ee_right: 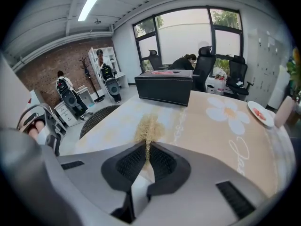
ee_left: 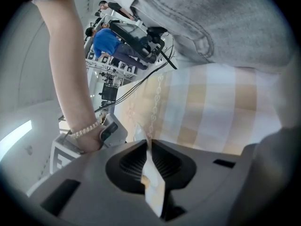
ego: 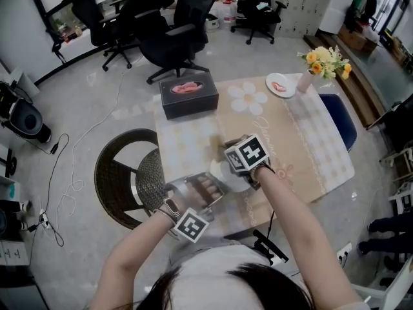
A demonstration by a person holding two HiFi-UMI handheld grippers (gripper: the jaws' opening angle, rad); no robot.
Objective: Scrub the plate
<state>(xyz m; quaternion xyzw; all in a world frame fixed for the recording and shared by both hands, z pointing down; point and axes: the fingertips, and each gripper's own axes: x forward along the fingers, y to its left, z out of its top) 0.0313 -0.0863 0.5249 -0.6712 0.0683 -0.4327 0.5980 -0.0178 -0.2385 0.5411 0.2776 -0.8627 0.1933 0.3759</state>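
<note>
A white plate is held over the near part of the table, mostly hidden by the two grippers. In the left gripper view, my left gripper is shut on the plate's thin white edge. In the head view the left gripper comes in from the lower left. My right gripper is shut on a straw-coloured fibrous scrubber, whose tuft sticks out past the jaws. The right gripper sits over the plate in the head view.
The table has a beige checked cloth. A black box stands at the far left, a small plate with pink food and a flower vase at the far right. A wicker chair is at the table's left.
</note>
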